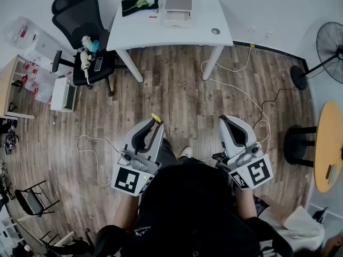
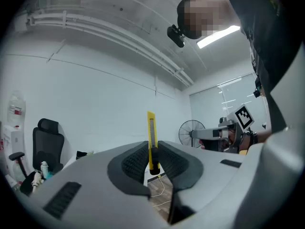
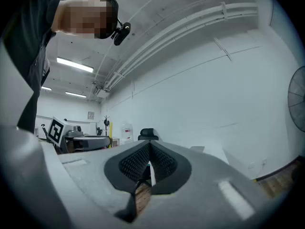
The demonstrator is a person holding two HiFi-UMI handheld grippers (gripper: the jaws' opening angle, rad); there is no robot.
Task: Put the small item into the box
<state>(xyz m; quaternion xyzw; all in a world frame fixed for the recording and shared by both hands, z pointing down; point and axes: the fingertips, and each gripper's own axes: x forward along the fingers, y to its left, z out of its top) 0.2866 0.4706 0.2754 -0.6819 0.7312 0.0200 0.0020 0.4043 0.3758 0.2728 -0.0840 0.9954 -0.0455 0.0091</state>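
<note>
The left gripper's (image 1: 154,126) jaws clamped a yellow utility knife (image 2: 151,137) upright, the right gripper's (image 3: 149,150) jaws sat pressed together, empty, and the box (image 1: 177,9) lay on the white worktop (image 1: 161,33) at 12 o'clock.

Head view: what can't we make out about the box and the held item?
- Box on the desk: far and too small in head view; open or closed, contents unreadable.
- Held yellow utility knife: lower end buried between the left gripper's pads; head view shows only its tip; blade state unclear.
- Clutter on the office chair: too small in head view to identify.
</note>
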